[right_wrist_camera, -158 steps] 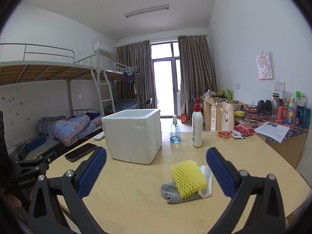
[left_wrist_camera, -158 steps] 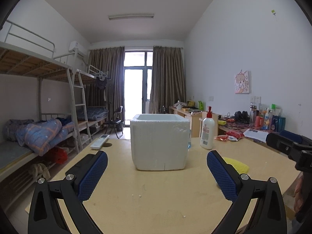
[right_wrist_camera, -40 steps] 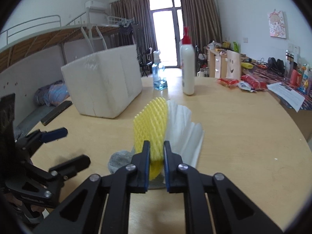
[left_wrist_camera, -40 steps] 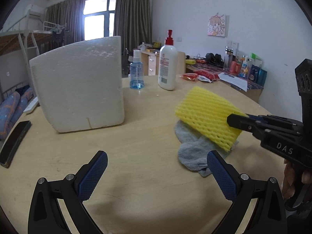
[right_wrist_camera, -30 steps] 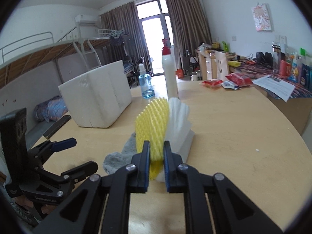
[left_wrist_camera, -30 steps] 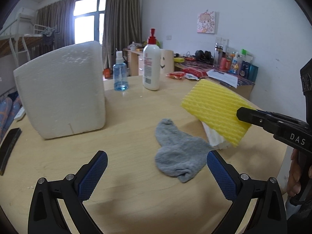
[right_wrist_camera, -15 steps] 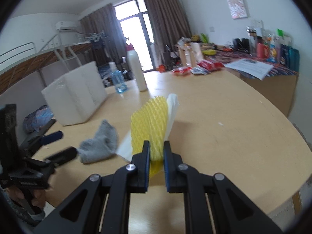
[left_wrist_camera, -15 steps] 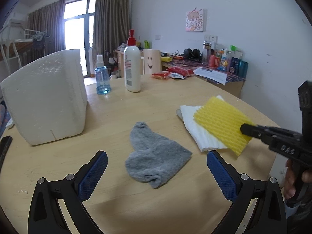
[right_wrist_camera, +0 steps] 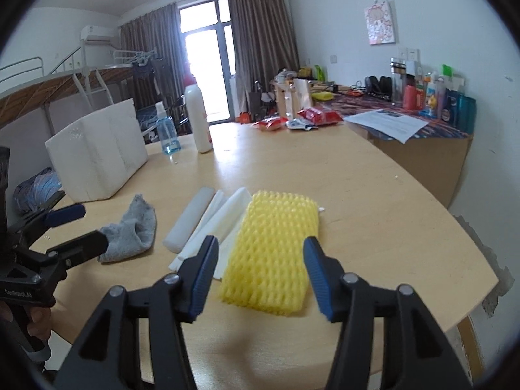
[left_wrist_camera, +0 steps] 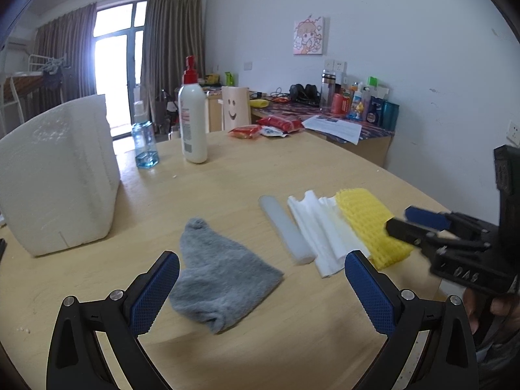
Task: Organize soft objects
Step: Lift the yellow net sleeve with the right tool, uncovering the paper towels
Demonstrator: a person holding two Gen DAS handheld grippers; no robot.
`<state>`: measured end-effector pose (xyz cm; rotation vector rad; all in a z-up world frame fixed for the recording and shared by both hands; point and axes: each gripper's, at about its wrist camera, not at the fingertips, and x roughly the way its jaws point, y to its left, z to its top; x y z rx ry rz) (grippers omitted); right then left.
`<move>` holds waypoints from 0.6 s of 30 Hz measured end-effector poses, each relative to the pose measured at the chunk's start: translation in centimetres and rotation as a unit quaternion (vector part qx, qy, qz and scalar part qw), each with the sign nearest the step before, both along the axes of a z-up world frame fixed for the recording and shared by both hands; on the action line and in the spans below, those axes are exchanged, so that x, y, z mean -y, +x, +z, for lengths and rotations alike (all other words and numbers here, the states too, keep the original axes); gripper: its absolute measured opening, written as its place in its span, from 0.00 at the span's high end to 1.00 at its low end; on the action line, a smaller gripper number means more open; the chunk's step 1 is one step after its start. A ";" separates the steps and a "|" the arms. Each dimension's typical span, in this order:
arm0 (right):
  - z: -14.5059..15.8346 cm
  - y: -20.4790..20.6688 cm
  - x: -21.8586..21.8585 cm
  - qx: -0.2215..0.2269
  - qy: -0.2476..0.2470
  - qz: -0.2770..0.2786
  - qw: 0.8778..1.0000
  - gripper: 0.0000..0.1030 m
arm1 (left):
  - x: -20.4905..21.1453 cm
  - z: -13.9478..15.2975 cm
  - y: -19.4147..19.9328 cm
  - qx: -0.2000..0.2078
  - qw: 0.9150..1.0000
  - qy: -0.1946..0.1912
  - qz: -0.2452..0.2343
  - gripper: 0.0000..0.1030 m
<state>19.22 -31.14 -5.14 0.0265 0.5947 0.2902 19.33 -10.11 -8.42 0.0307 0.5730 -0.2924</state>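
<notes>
1. My right hand-held gripper [right_wrist_camera: 258, 274] has just been opening; its jaws stand spread, with the yellow foam fruit net [right_wrist_camera: 273, 253] lying flat on the counter [right_wrist_camera: 373, 201] between them, unpinched.
2. The net's long axis runs straight away from this gripper.
3. To its left lie the white foam sheet [right_wrist_camera: 216, 224], a white foam roll [right_wrist_camera: 191, 222], then the crumpled grey sock [left_wrist_camera: 217, 276].
4. My left hand-held gripper [left_wrist_camera: 260, 287] is spread (nothing held), and the sock sits directly ahead, so I judge it nearer.
</notes>
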 end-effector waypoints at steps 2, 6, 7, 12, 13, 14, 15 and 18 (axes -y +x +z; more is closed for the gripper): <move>-0.4 0.4 -0.2 -0.010 -0.005 0.005 1.000 0.43 | 0.4 0.1 0.0 0.006 1.000 0.000 -0.003 0.01; -1.3 1.4 -0.4 -0.028 -0.022 0.004 0.999 0.43 | 0.9 0.2 0.1 0.007 1.000 -0.001 -0.007 0.01; -1.4 1.5 -0.4 -0.030 -0.025 0.002 0.999 0.43 | 0.9 0.2 0.2 0.006 1.000 -0.002 -0.007 0.01; -2.0 1.7 -0.3 -0.041 -0.048 0.000 0.998 0.49 | 1.1 0.3 0.5 0.008 1.000 -0.005 -0.008 0.01; -2.1 1.6 -0.4 -0.042 -0.049 0.002 0.998 0.60 | 1.2 0.3 0.5 0.008 1.000 -0.008 -0.008 0.01; -2.1 1.6 -0.3 -0.040 -0.048 0.002 0.998 0.65 | 1.2 0.3 0.6 0.008 1.000 -0.009 -0.008 0.01; -2.1 1.5 -0.1 -0.040 -0.041 0.003 0.998 0.71 | 1.4 0.4 0.6 0.009 1.000 -0.010 -0.009 0.01; -1.9 1.5 0.6 -0.042 -0.025 -0.004 0.999 0.84 | 2.1 0.4 0.9 0.009 1.000 -0.006 -0.014 0.01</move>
